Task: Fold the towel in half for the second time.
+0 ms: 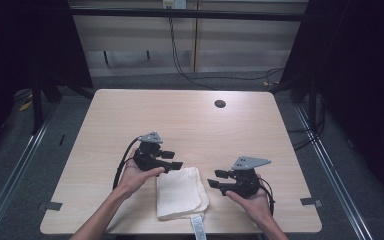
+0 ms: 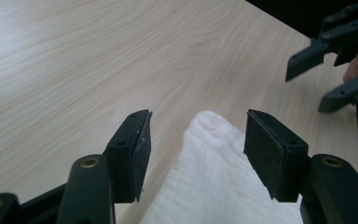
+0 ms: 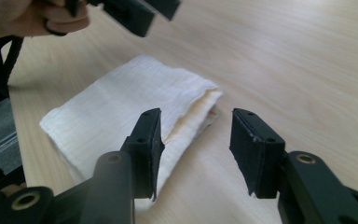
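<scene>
A folded cream towel (image 1: 179, 192) lies near the table's front edge, between my two hands. My left gripper (image 1: 172, 160) hovers at the towel's far left corner, open, with nothing between its fingers. In the left gripper view the open left gripper (image 2: 198, 119) frames the towel's corner (image 2: 214, 172), and the right gripper (image 2: 328, 70) shows at the upper right. My right gripper (image 1: 217, 178) stands just right of the towel, also open and empty. In the right gripper view the right gripper (image 3: 196, 116) points at the towel's layered edge (image 3: 121, 107), with the left gripper (image 3: 135, 14) at the top.
The light wooden table (image 1: 180, 120) has a round cable hole (image 1: 220, 103) at the back right. Tape marks sit at the front left (image 1: 53, 205) and front right (image 1: 311, 202). A white strip (image 1: 197, 227) hangs at the front edge below the towel. Cables run behind the table.
</scene>
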`<state>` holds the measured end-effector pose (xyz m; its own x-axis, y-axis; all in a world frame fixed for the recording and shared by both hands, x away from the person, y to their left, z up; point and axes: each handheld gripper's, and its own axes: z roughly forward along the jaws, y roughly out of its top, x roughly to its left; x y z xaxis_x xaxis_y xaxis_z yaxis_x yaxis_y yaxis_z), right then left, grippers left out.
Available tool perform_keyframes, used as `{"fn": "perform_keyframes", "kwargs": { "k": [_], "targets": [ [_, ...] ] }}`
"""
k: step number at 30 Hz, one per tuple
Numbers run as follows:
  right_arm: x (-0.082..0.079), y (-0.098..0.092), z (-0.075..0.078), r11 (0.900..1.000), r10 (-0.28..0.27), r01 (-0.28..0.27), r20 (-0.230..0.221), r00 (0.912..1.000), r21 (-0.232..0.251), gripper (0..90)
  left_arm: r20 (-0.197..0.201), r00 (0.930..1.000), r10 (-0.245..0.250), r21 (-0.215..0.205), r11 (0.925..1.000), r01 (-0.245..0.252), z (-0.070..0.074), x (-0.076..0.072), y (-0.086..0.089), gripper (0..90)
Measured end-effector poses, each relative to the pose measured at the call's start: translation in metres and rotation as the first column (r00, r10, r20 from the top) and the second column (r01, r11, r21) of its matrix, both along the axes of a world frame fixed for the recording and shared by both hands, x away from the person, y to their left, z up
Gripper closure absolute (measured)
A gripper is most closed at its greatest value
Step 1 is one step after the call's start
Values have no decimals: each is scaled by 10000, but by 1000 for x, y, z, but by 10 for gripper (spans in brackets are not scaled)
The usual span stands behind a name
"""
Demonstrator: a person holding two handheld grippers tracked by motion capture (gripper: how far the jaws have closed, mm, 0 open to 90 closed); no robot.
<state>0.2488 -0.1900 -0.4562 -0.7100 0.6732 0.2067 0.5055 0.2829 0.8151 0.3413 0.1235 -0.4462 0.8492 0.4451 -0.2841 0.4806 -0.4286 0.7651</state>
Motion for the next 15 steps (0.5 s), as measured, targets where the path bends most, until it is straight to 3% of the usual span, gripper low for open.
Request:
{"fn": "perform_keyframes", "kwargs": {
  "k": [3,6,7,11,15],
  "targets": [
    [0,-7,7,9998,-175,174,186,9997,14,487,297,9996,-37,315,9995,27,5,-8,12,344],
    [1,-16,12,9997,-242,245,330,9992,-91,473,313,9995,92,289,9995,-101,10,-11,27,321],
    [2,-24,17,9989,-422,430,451,9981,-161,461,434,9982,408,398,9983,-425,13,-13,38,319],
    [3,-37,23,9975,-708,711,584,9958,-23,453,466,9945,943,381,9946,-961,14,-16,55,280],
    [-1,-52,27,9935,-1140,1136,717,9909,90,441,671,9883,1371,685,9875,-1417,11,-23,70,269]
  ]
}}
